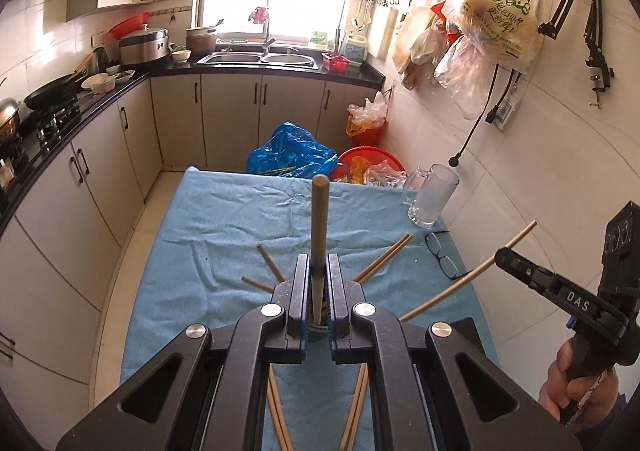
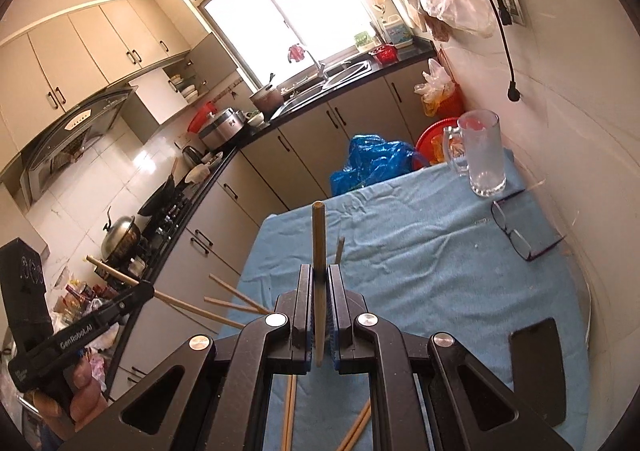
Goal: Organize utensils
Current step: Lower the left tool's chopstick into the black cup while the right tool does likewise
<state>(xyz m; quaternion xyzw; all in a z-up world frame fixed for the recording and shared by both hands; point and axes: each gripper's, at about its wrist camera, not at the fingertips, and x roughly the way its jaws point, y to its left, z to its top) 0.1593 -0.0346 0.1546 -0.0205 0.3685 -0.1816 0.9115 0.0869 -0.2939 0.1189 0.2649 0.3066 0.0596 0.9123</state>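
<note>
My left gripper [image 1: 319,271] is shut on a wooden chopstick [image 1: 320,219] that stands up between its jaws. My right gripper [image 2: 319,275] is likewise shut on another chopstick [image 2: 319,239], held upright. Each gripper shows in the other's view: the right gripper [image 1: 502,256] at the right edge with its stick slanting across, the left gripper [image 2: 146,289] at the lower left. Both hang above the blue cloth [image 1: 224,219]. Several loose chopsticks [image 1: 380,261] lie fanned on the cloth below the grippers. A clear glass mug [image 2: 482,155] stands at the far right corner.
A pair of glasses [image 2: 516,227] lies near the mug by the wall, and a dark phone [image 2: 538,367] rests at the cloth's near right. A blue bag [image 1: 288,151] and red basins sit on the floor beyond the table. Kitchen counters run along the left.
</note>
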